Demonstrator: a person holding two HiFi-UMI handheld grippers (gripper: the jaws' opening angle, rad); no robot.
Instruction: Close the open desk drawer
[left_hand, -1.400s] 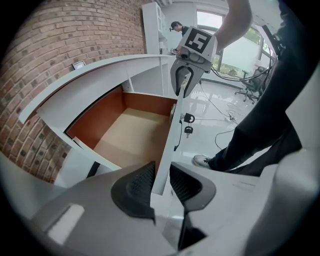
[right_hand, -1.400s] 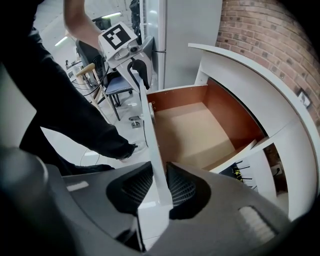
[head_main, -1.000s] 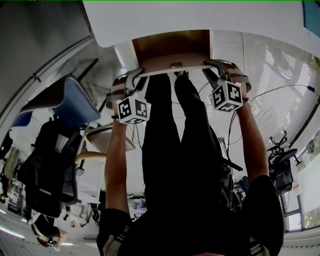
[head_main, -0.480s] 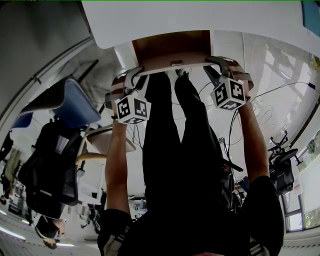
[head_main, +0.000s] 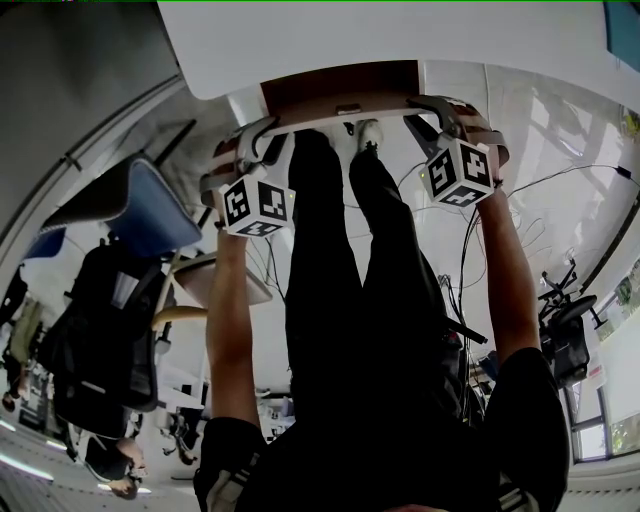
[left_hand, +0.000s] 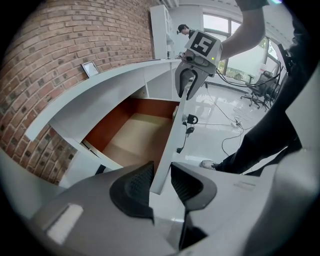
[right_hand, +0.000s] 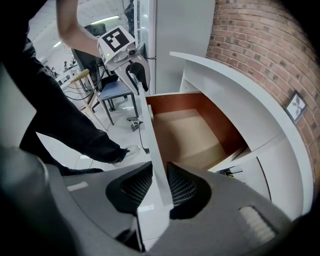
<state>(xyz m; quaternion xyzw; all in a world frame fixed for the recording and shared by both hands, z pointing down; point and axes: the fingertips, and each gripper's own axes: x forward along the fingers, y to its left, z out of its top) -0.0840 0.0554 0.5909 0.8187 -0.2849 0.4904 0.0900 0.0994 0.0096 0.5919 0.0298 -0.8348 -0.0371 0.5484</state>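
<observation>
Black-padded at the left gripper (left_hand: 161, 174): straddles the top edge of the flat white drawer front (left_hand: 170, 130), opening, with one pad on the panel and a sliver of gap at the other. At the right gripper (right_hand: 159, 172): clamps the same panel's far end narrowly, with both ribbed pads pressed flat against it. Beyond, shows the brown wooden drawer box (left_hand: 132, 135) drawn partly out from under the curved white desk top (left_hand: 100, 85), close beside the red brick wall (left_hand: 55, 60).
</observation>
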